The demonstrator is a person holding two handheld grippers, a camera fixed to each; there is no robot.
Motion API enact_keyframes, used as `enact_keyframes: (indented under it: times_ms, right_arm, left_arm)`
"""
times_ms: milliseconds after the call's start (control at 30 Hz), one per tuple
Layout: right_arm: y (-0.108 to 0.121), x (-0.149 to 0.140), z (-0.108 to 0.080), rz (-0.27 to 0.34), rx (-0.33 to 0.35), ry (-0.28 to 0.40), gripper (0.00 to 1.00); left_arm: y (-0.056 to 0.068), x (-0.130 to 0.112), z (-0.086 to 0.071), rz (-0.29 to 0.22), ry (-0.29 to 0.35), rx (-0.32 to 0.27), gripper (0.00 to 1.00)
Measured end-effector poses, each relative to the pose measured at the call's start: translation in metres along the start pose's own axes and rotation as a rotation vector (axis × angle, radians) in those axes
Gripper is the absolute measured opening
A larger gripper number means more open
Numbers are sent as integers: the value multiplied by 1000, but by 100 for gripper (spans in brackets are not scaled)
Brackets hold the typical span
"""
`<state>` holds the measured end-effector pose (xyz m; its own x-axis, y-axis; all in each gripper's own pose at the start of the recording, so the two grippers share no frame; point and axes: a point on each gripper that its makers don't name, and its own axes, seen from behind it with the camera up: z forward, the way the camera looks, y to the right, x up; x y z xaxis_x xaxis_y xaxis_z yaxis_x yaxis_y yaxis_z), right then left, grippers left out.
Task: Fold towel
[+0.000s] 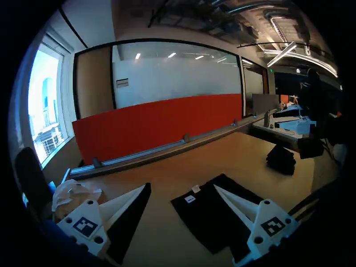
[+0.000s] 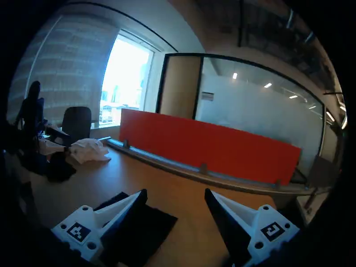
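A black towel lies flat on the wooden table, with small white labels near its far corner. In the left gripper view my left gripper hangs open above the table, its right finger over the towel and its left finger over bare wood. In the right gripper view the same black towel lies under and beside the left finger of my right gripper, which is open with nothing between its fingers.
A red divider panel runs along the table's far edge. A second black folded cloth sits at the right. A white crumpled cloth and dark items lie at the table's left end, near office chairs.
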<state>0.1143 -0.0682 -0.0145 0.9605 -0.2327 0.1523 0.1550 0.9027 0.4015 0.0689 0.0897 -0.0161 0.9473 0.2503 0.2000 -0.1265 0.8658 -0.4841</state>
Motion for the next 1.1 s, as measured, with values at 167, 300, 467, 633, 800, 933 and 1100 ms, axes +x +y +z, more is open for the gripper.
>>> enact_keyframes:
  times_ms: [167, 300, 467, 633, 800, 933, 1100]
  right_arm:
    - [-12, -11, -2, -15, 54, -48, 100]
    - [-21, -25, -4, -25, 97, -102, 100]
    - [-29, -41, -6, -25, 142, -163, 100]
    - [-36, -52, -6, -48, 176, -198, 100]
    - [-45, -58, -7, -60, 217, -224, 100]
    - [-50, -63, -7, -50, 245, -245, 100]
    - [-54, -74, -5, -45, 255, -266, 100]
  left_arm:
    - [9, -3, 1, 24, -27, -38, 93]
    - [17, -11, 1, 35, -53, -71, 93]
    - [29, -28, 4, 25, -97, -124, 93]
    - [40, -38, 4, 34, -127, -167, 93]
    - [47, -51, 4, 53, -159, -199, 93]
    - [51, -60, 5, 63, -177, -217, 93]
    - [58, -70, 7, 59, -194, -234, 93]
